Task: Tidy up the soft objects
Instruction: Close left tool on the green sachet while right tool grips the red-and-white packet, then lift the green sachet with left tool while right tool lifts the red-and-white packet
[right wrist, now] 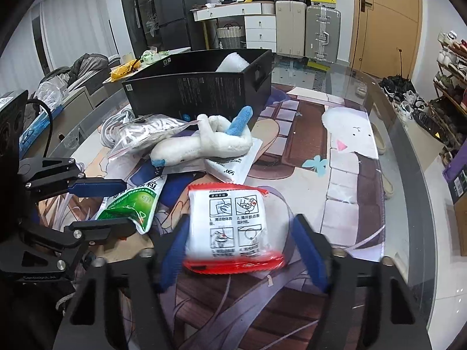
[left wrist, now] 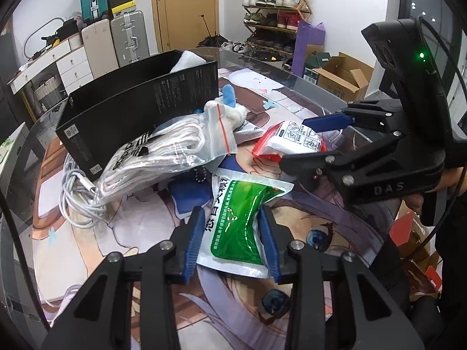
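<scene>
My left gripper (left wrist: 230,218) is shut on a green and white pouch (left wrist: 245,227), which is squeezed between its blue pads; the pouch also shows in the right wrist view (right wrist: 131,204). My right gripper (right wrist: 242,233) is open around a white packet with red ends (right wrist: 233,227), its pads apart from the packet's sides; the packet also shows in the left wrist view (left wrist: 292,140). A white plush toy with blue parts (right wrist: 210,143), a clear zip bag of white cord (left wrist: 163,151) and a white cable (left wrist: 78,195) lie beside a black box (left wrist: 140,102).
The glass table (right wrist: 408,175) carries a printed anime mat (right wrist: 344,175). A white towel (right wrist: 232,61) sits inside the black box. A white sachet (right wrist: 233,166) lies under the plush. Suitcases, drawers, a shoe rack and cardboard boxes stand beyond the table.
</scene>
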